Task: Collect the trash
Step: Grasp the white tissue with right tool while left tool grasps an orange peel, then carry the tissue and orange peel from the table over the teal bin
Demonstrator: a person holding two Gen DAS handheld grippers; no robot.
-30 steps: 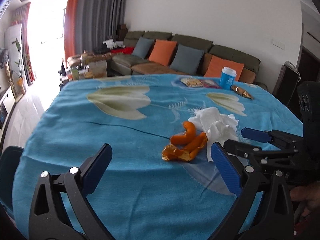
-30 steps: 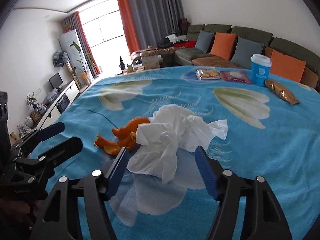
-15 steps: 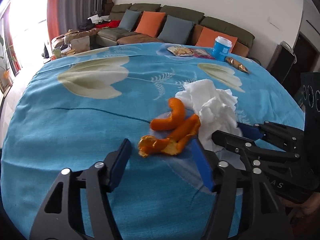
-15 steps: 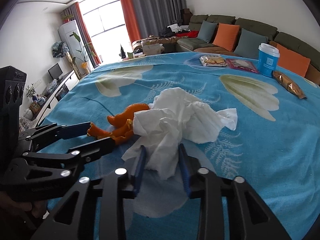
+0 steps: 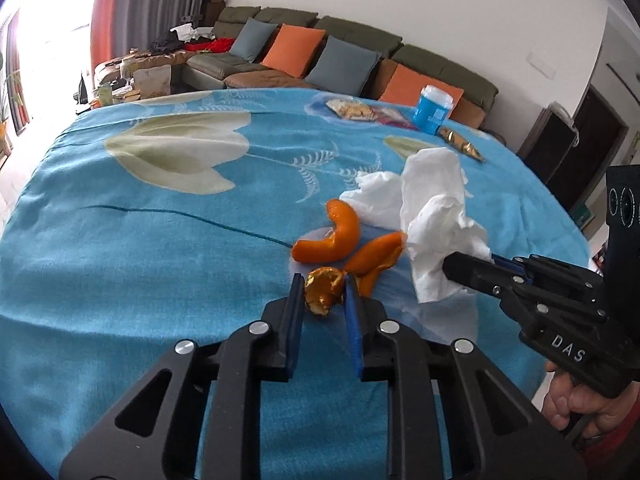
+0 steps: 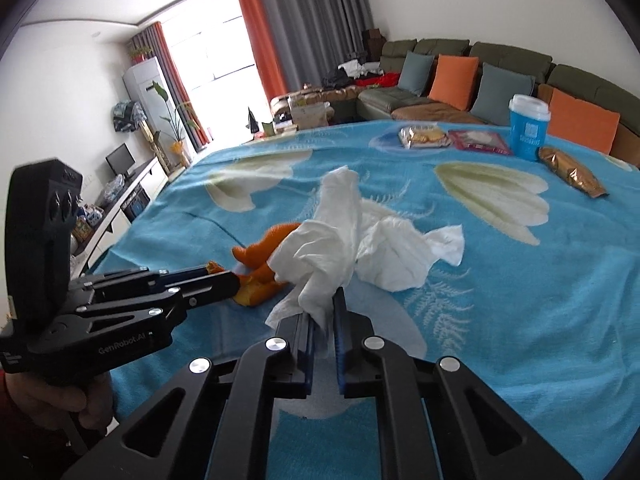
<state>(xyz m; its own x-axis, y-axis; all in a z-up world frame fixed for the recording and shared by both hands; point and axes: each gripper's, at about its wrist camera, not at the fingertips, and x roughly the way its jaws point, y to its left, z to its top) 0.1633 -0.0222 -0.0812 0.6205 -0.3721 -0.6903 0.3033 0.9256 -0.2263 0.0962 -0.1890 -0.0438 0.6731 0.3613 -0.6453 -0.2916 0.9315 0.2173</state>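
Table (image 5: pixel 120 240): a wide surface under a blue cloth printed with pale flowers, carrying everything listed below; a sofa (image 6: pixel 500 76) with orange and grey cushions stands behind it.

Crumpled white tissue (image 6: pixel 344 236): near the middle of the table, just beside the orange peel. Your right hand-held gripper (image 6: pixel 325 300) has just been closing and now pinches the near end of it between the blue pads, so one part of the paper stands up in a peak while the rest lies spread on the cloth.

Orange peel (image 5: pixel 340 236): several curled strips touching one another, left of the tissue in the left wrist view. Your left hand-held gripper (image 5: pixel 322 292) has just been closing too; its pads clamp the nearest ragged piece, and the longer curved strips lie on the cloth just beyond the tips.

Blue cup with a white lid (image 6: pixel 528 126): upright at the far edge, well apart from the trash.

Snack packets (image 6: pixel 452 138): two flat ones lying side by side, just left of the cup.

Gold wrapper (image 6: pixel 572 174): lying flat near the cup, on its right.

Your hands: each shows only in part, at the frame edge, wrapped round a gripper handle.
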